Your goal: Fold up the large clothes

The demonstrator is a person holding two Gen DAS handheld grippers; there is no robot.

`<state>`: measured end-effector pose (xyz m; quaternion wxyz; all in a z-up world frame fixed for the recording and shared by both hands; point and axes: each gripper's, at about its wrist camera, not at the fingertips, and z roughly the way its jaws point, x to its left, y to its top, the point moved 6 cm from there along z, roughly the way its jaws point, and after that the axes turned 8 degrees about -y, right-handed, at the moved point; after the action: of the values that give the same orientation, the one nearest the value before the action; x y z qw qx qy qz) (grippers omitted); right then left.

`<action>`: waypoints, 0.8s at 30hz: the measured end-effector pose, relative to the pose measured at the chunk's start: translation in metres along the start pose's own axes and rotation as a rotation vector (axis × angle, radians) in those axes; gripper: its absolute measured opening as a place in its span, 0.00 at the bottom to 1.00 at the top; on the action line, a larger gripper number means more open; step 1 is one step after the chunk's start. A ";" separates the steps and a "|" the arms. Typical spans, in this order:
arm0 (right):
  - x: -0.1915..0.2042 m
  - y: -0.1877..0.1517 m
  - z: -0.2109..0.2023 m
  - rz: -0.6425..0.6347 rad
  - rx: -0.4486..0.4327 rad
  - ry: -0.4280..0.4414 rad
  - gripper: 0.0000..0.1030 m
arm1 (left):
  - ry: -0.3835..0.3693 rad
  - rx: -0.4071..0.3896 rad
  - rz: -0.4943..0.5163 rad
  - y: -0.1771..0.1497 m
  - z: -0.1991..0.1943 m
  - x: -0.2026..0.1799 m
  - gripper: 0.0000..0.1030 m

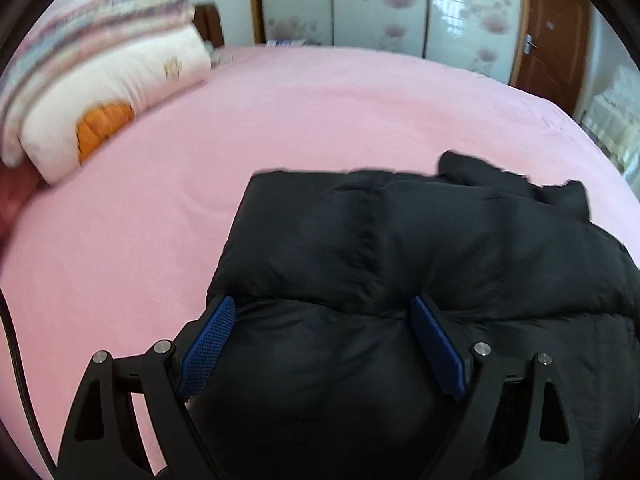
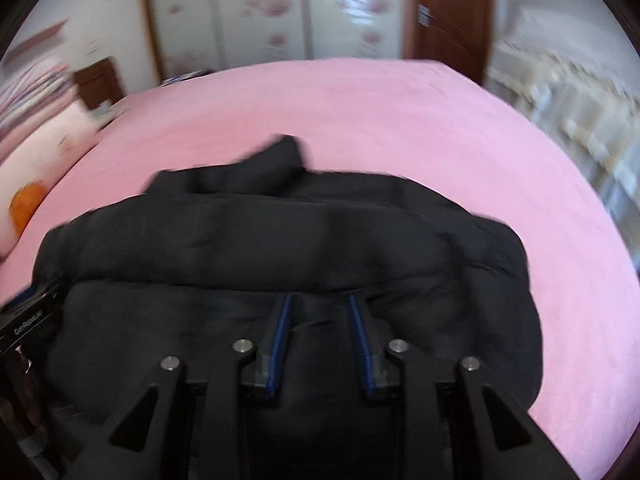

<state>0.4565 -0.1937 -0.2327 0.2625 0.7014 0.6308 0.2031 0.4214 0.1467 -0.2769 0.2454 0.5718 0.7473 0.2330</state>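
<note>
A black puffy jacket (image 1: 400, 264) lies bunched on the pink bed sheet (image 1: 280, 112), with a sleeve or collar end sticking out at its far side (image 2: 280, 156). In the left wrist view my left gripper (image 1: 323, 302) stands wide open low over the jacket's near left part; padding bulges between its blue pads (image 1: 212, 344) without being pinched. In the blurred right wrist view my right gripper (image 2: 320, 299) is nearly closed over the jacket (image 2: 280, 232), and a puckered fold of black fabric fills the narrow gap between its pads (image 2: 282, 336).
Folded striped quilts and a white pillow with an orange patch (image 1: 104, 92) are stacked at the bed's far left. Flowered wardrobe doors (image 1: 380, 4) and a brown door (image 1: 556, 40) stand beyond the bed. Pale lace-covered furniture (image 2: 580, 112) is on the right. The other tool's body (image 2: 28, 316) shows at the left edge.
</note>
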 end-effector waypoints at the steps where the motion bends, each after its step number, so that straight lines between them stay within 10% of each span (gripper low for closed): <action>1: -0.016 -0.002 0.008 0.030 0.015 -0.028 0.21 | -0.013 0.013 -0.020 -0.002 0.008 0.005 0.90; 12: -0.041 -0.016 0.003 0.096 0.086 0.029 0.14 | -0.012 0.064 0.040 -0.003 -0.002 0.001 0.92; 24: -0.048 -0.051 -0.171 0.160 -0.090 0.170 0.34 | -0.218 -0.058 0.136 -0.048 -0.202 -0.026 1.00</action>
<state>0.3058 -0.2191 -0.1294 0.2221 0.7172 0.5831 0.3103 0.2634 0.0965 -0.1488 0.3254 0.6357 0.6688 0.2068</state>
